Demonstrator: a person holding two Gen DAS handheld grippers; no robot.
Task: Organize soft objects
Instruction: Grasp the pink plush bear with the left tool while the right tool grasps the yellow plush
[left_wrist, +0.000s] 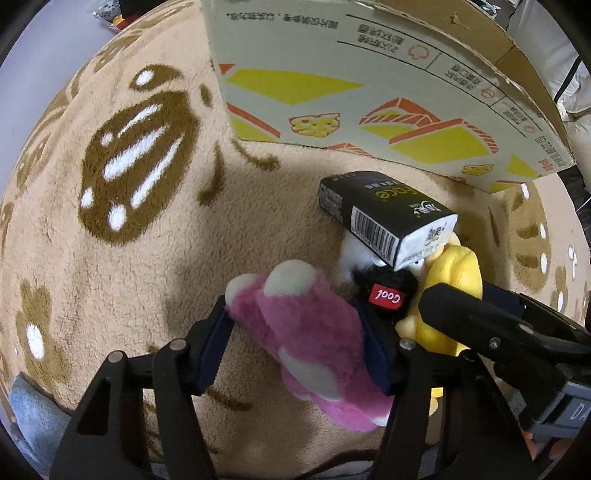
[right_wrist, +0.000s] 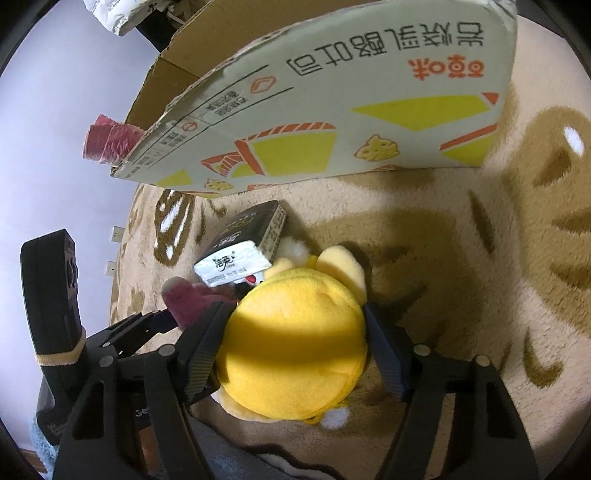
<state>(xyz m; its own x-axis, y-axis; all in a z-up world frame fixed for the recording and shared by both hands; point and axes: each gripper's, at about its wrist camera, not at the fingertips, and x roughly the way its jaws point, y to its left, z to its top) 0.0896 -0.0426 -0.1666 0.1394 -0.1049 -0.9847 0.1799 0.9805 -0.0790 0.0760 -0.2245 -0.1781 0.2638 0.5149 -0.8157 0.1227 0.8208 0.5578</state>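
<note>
My left gripper (left_wrist: 295, 332) is shut on a pink plush toy (left_wrist: 306, 332) with pale paws, held low over the beige rug. My right gripper (right_wrist: 295, 332) is shut on a round yellow plush toy (right_wrist: 295, 347); this toy also shows in the left wrist view (left_wrist: 454, 280), right of the pink one. The pink toy's paw shows in the right wrist view (right_wrist: 184, 299). A black tissue pack (left_wrist: 384, 218) lies just ahead, resting on a black-and-white plush with a red "Cool" tag (left_wrist: 386, 297). The pack also shows in the right wrist view (right_wrist: 243, 251).
A large open cardboard box (left_wrist: 369, 92) with yellow and orange print stands on the rug behind the toys; it also shows in the right wrist view (right_wrist: 332, 110). The beige rug (left_wrist: 129, 166) has brown patterns. A pink roll (right_wrist: 107, 144) lies beside the box.
</note>
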